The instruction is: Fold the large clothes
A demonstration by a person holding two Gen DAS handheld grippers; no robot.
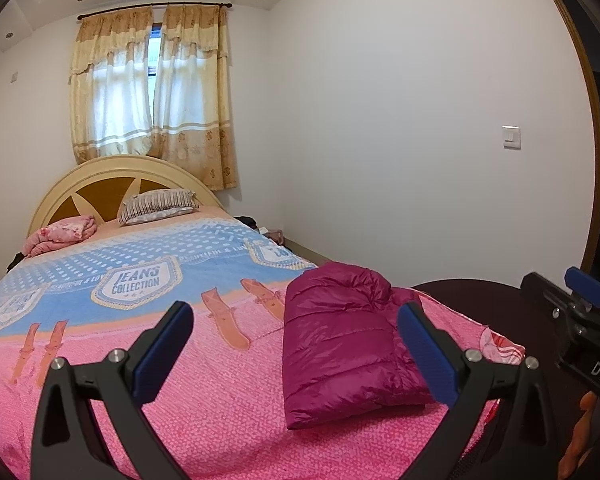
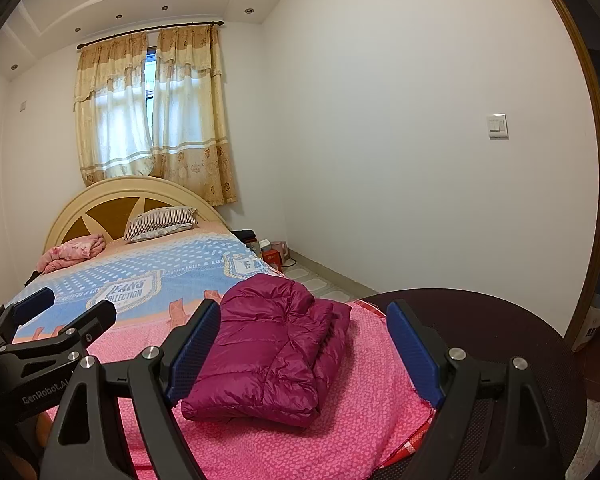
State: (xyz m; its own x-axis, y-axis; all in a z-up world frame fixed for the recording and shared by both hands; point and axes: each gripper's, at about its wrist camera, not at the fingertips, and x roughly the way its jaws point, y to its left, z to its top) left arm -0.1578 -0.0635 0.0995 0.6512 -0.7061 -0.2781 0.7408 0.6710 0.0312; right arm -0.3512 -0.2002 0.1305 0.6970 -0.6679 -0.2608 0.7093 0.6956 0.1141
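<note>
A magenta puffer jacket (image 1: 340, 344) lies folded into a compact bundle on the pink foot end of the bed; it also shows in the right wrist view (image 2: 272, 352). My left gripper (image 1: 296, 344) is open and empty, held above the bed just short of the jacket. My right gripper (image 2: 304, 344) is open and empty, with the jacket lying ahead between its blue pads (image 2: 192, 348). The left gripper also shows at the left edge of the right wrist view (image 2: 64, 308), and part of the right gripper shows at the right edge of the left wrist view (image 1: 584, 300).
The bed (image 1: 120, 280) has a pink and blue blanket, a striped pillow (image 1: 156, 206) and a rolled pink quilt (image 1: 60, 234) by the headboard. A dark round table (image 2: 480, 328) stands at the bed's foot corner. Small items sit on the floor (image 2: 276, 254) beside the bed.
</note>
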